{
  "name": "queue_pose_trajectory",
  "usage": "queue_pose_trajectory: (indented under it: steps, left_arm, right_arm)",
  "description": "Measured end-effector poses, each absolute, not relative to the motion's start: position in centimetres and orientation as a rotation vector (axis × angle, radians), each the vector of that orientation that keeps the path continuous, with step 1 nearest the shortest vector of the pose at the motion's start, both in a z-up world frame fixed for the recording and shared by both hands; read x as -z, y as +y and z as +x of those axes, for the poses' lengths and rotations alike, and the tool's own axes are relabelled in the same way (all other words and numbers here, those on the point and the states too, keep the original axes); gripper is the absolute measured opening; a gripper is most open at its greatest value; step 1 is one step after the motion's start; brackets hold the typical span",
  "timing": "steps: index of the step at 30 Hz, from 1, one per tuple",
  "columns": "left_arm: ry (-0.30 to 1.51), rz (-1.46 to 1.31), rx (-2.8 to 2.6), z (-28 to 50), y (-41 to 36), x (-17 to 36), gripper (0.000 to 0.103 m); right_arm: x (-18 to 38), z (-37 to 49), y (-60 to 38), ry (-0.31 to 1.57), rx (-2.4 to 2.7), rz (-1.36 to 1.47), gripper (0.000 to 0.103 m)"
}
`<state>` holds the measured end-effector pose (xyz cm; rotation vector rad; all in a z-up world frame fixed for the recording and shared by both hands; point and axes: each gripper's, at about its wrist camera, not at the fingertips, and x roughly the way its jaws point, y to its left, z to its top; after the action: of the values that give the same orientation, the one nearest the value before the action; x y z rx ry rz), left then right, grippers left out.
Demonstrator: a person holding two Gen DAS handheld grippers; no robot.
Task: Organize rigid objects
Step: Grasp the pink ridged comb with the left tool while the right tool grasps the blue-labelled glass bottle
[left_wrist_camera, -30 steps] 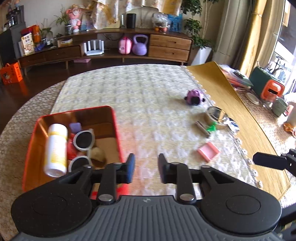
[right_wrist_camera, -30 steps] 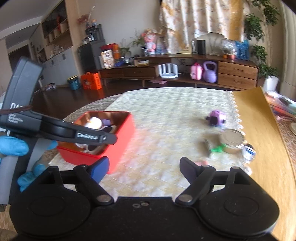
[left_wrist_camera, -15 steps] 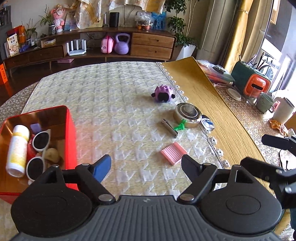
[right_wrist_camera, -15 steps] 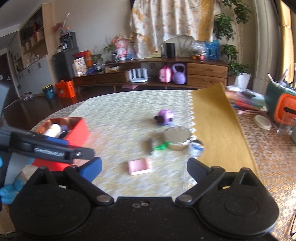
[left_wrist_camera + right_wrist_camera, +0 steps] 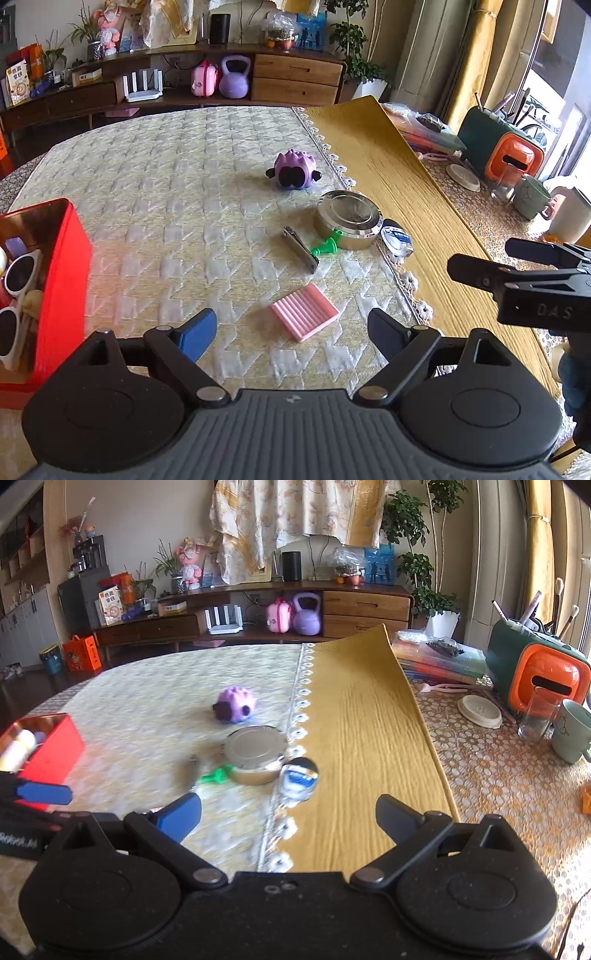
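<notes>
Red metal box (image 5: pixel 62 266): far off to the left of the left gripper's blue-padded fingers (image 5: pixel 195 334), open-topped, already holding white-framed sunglasses (image 5: pixel 20 267) among other bits; judged the drop point for everything loose.
Round silver tin (image 5: pixel 349 219): ahead and slightly right of the left fingers, well apart; in the right wrist view ahead and left of centre, a blue-and-white capped item (image 5: pixel 299 777) touching its right side.
Purple spiky toy (image 5: pixel 293 170): farthest ahead, beyond the tin.
Pink ribbed rectangular block (image 5: pixel 303 312): lying flat on the cream quilted cloth, just ahead of the left gripper (image 5: pixel 291 332) and between the lines of its fingers; judged the next pick.
Metal nail clipper (image 5: pixel 301 249): beyond the pink block, touching a small green plastic piece (image 5: pixel 325 248).
Left jaws: opening, almost at full spread, nothing held.
Right gripper (image 5: pixel 288 818): spread wide, empty.
Technique: best lowered straight over the pink block, fingers straddling its short sides, closing low since it lies thin and flat.
</notes>
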<state>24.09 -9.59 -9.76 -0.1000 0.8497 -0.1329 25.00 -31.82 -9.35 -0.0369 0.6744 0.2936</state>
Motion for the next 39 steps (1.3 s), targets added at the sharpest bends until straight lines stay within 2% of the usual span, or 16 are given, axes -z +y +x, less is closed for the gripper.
queue_pose_trajectory:
  steps: [2, 14, 22, 33, 39]
  left_arm:
    - [0.849, -0.108, 0.117, 24.4, -10.0, 10.3, 0.100]
    - [0.888, -0.163, -0.014, 26.3, -12.1, 13.4, 0.100]
    - [0.866, -0.150, -0.085, 26.9, -12.7, 14.7, 0.100]
    - [0.842, -0.110, -0.136, 26.7, -13.5, 15.2, 0.099]
    - [0.832, -0.095, -0.145, 26.4, -13.4, 15.1, 0.086]
  right_arm:
    - [9.9, 25.9, -31.8, 0.676, -0.292, -0.050, 0.101]
    - [13.0, 30.3, -30.8, 0.720, -0.273, -0.101, 0.098]
    - [14.4, 32.0, -30.0, 0.747, -0.267, -0.105, 0.086]
    - [15.3, 32.8, -29.8, 0.757, -0.273, -0.101, 0.065]
    - [15.2, 32.8, -30.1, 0.747, -0.286, -0.063, 0.055]
